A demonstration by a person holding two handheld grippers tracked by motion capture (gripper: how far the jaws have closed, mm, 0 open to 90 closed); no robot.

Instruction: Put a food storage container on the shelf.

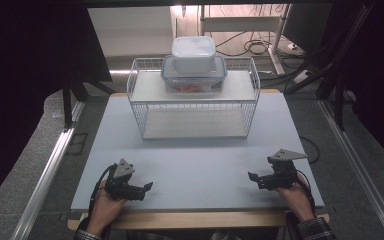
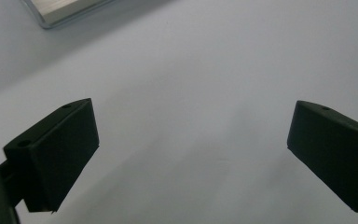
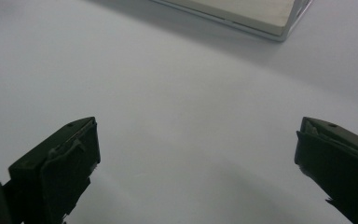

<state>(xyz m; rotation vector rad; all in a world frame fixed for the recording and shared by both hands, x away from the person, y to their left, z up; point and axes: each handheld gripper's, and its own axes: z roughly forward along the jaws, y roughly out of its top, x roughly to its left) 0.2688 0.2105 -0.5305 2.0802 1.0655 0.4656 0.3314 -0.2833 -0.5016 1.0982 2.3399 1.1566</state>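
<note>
Resting low in the frame, my left gripper [image 1: 142, 189] and right gripper [image 1: 258, 179] lie on the surface [image 1: 195, 160], fingers spread wide, holding nothing. Two stacked containers, the small container [image 1: 193, 52] on the large container [image 1: 194, 80], sit top centre on the wire rack [image 1: 145, 107]. I judge reaching comes next. Contents look blurred, reddish.
</note>
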